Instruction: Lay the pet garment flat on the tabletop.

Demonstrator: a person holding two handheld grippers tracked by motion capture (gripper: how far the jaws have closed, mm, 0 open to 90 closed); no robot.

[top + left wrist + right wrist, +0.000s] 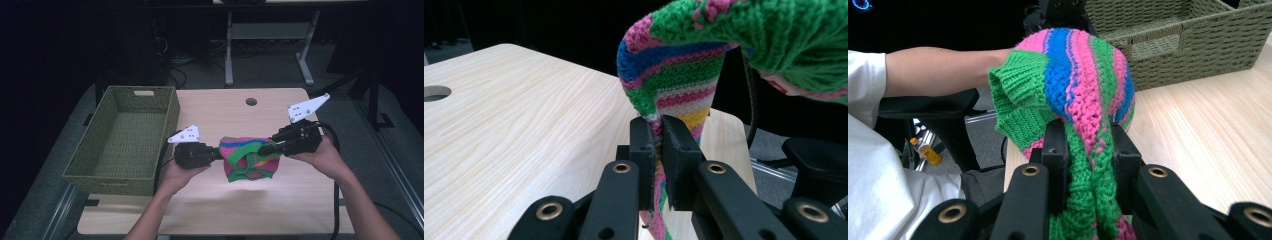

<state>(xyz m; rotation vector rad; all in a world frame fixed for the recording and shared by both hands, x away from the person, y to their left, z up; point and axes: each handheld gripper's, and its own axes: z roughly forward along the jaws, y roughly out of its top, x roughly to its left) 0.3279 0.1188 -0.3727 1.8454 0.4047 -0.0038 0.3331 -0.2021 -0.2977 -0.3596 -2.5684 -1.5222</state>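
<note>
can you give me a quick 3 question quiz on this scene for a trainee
1. True or false: both claws are shut on the knitted hat.
2. Which side of the table does the woven basket stand on, as the high view shows it? A) left B) right C) centre
3. Is the hat resting in the basket or held up above the table?

Key:
1. True. The left claw and the right claw each pinch the striped knitted hat.
2. A. The green woven basket stands at the left edge of the table.
3. Held up above the table, between the two claws.
</note>
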